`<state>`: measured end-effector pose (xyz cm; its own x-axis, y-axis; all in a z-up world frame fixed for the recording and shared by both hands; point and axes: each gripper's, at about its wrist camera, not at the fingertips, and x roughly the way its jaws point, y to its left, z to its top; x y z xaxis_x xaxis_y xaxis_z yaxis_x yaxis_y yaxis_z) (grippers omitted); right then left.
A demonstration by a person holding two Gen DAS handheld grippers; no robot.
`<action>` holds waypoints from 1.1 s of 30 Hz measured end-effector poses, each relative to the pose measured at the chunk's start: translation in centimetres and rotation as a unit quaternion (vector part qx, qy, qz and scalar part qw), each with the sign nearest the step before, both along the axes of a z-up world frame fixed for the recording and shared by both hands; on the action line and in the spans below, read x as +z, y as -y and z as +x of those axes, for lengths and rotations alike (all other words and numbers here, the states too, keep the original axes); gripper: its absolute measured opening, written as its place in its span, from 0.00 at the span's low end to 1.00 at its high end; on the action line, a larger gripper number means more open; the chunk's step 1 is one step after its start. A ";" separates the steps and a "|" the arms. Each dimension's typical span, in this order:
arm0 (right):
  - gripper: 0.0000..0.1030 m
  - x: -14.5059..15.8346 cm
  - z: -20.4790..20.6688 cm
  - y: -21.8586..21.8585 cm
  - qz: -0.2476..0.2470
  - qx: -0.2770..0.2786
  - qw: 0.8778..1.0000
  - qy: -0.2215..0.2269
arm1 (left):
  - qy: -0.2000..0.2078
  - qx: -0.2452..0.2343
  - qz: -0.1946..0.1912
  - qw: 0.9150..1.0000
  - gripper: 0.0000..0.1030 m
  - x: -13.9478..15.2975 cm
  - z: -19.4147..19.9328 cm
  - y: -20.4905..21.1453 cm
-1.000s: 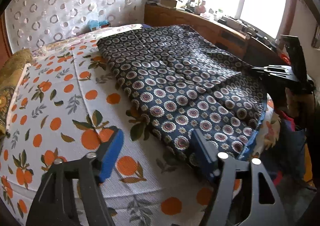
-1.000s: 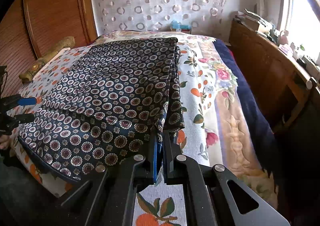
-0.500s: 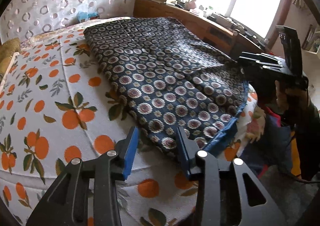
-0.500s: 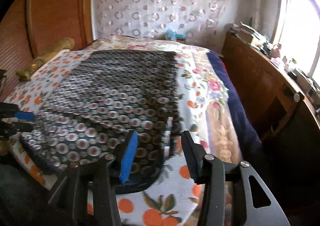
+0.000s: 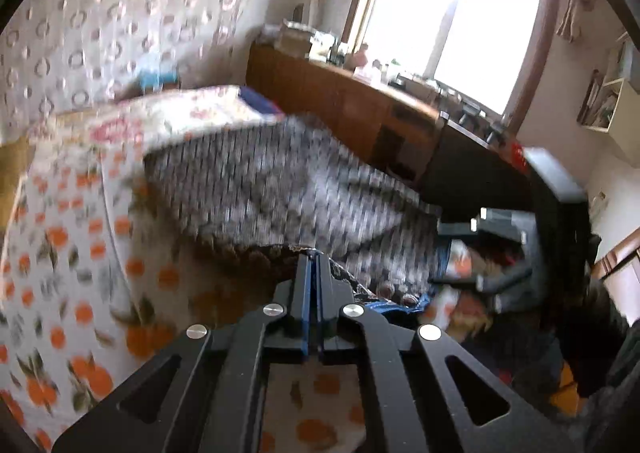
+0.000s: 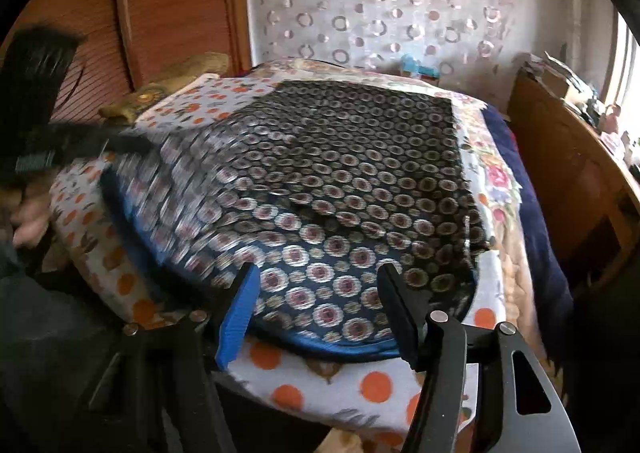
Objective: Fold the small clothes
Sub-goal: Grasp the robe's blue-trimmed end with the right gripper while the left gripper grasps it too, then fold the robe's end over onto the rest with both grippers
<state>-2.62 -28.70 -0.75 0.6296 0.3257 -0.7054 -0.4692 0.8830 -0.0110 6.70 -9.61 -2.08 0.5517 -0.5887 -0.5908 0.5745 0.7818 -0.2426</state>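
Observation:
A dark navy garment with round flower print (image 6: 344, 189) lies folded on the bed; it is blurred in the left wrist view (image 5: 272, 189). My left gripper (image 5: 312, 257) is shut on the garment's near left corner and lifts that edge; it also shows at the left of the right wrist view (image 6: 120, 145). My right gripper (image 6: 320, 305) is open and empty, just above the garment's near blue hem. It shows at the right of the left wrist view (image 5: 492, 249).
The bed carries an orange-print sheet (image 6: 332, 377) and a floral quilt (image 6: 496, 173). A wooden sideboard with clutter (image 5: 360, 101) stands under the window. A brown pillow (image 6: 168, 85) lies at the bed's far left by a wooden wardrobe (image 6: 168, 1).
My left gripper has closed on the garment's left corner and is pulling it up. My right gripper let go of the right edge, opened and moved back to the near hem.

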 end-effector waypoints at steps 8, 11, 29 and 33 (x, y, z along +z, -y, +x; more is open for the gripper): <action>0.65 0.0 -1.6 -0.5 -0.002 0.032 0.999 0.004 | 0.018 0.022 -0.010 1.000 0.02 1.7 3.0 0.7; 0.65 -0.6 -1.1 -0.4 -0.010 0.026 1.000 0.000 | 0.014 0.032 -0.013 0.999 0.02 1.6 3.7 0.4; 0.06 3.3 10.5 0.3 -0.010 0.000 0.998 0.054 | 0.019 0.082 0.010 0.996 0.02 2.1 9.1 -2.6; 0.06 3.7 13.1 0.2 0.007 0.002 0.998 0.063 | 0.017 0.090 0.025 0.995 0.02 1.7 10.8 -2.7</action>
